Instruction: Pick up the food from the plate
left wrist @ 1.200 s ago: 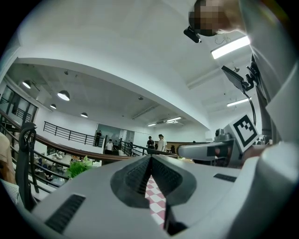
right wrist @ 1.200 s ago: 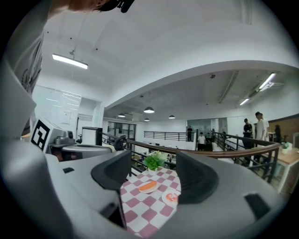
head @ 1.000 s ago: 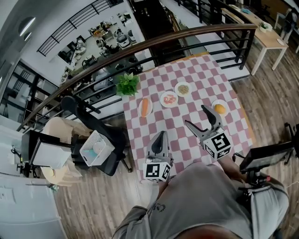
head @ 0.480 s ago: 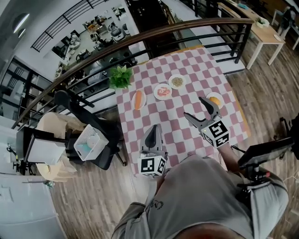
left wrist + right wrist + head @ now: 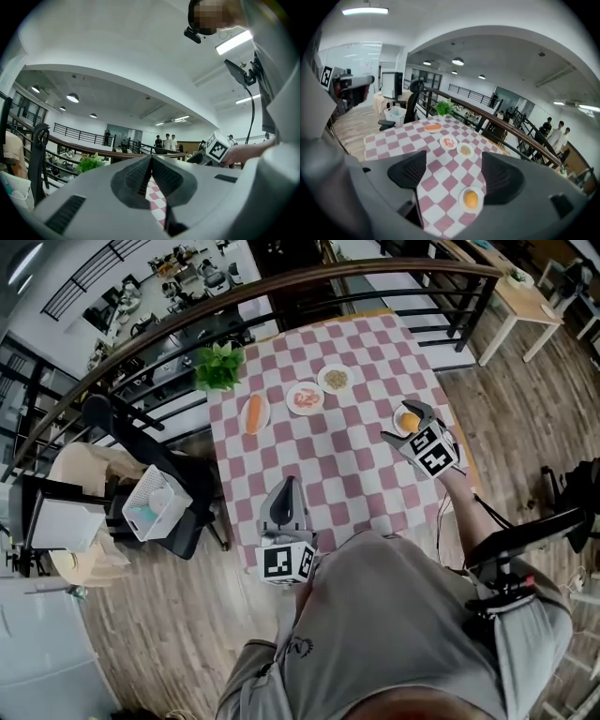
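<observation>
Approach looks like your step: your right gripper [image 5: 452, 173] hovers above the plate [image 5: 462, 206], fingers apart, orange food [image 5: 471, 199] lying on that plate, so descend and close, while your left gripper [image 5: 151, 164], fingers together, waits well apart from the plate.

Table [image 5: 328, 479]: plant [image 5: 220, 365] far-L corner, plate row [image 5: 292, 401] at back, food plate [image 5: 462, 197] R edge.

Office mezzanine, probably — railing [image 5: 309, 277], workstations [image 5: 197, 268] below
</observation>
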Available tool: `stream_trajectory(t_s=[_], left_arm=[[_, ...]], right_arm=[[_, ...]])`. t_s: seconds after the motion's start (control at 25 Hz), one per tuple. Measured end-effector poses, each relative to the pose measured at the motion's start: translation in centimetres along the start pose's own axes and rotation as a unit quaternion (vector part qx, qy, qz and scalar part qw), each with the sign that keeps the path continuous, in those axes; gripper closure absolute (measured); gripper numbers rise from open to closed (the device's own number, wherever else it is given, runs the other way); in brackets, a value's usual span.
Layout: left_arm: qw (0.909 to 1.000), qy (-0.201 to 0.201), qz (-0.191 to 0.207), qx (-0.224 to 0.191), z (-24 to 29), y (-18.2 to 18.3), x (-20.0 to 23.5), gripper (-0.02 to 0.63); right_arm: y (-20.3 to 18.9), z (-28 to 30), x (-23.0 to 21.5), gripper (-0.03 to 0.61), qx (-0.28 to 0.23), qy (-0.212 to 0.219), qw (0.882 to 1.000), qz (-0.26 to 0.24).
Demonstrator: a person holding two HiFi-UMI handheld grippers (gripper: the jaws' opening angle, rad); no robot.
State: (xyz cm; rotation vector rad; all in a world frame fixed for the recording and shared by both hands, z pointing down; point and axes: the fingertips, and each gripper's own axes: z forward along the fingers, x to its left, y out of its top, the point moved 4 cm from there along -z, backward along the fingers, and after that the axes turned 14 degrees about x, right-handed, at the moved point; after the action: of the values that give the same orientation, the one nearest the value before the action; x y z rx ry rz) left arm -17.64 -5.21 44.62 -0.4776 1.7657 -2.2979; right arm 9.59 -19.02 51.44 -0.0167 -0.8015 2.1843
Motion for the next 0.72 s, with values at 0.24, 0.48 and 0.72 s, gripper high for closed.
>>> stream_trajectory(t_s=[0.24, 0.48, 0.72], left_arm=[[0.9999, 0.013, 0.000, 0.007, -0.9, -0.7, -0.1, 0.603], [0.9994, 0.027, -0.002, 0.020, -1.5, -1.3, -0.1, 0.603], [0.9986, 0.042, 0.000, 0.032, -1.9, -1.8, 0.0, 0.604]], right_arm=[[-4.8, 5.6, -2.7, 0.222, 0.100, -0.007, 0.994, -0.051], [-9.3, 10.5, -5.1, 0.222, 0.162, -0.010, 0.983, -0.082], [-12.7, 14.8, -6.4, 0.222, 0.198, 0.005, 0.974, -0.110]])
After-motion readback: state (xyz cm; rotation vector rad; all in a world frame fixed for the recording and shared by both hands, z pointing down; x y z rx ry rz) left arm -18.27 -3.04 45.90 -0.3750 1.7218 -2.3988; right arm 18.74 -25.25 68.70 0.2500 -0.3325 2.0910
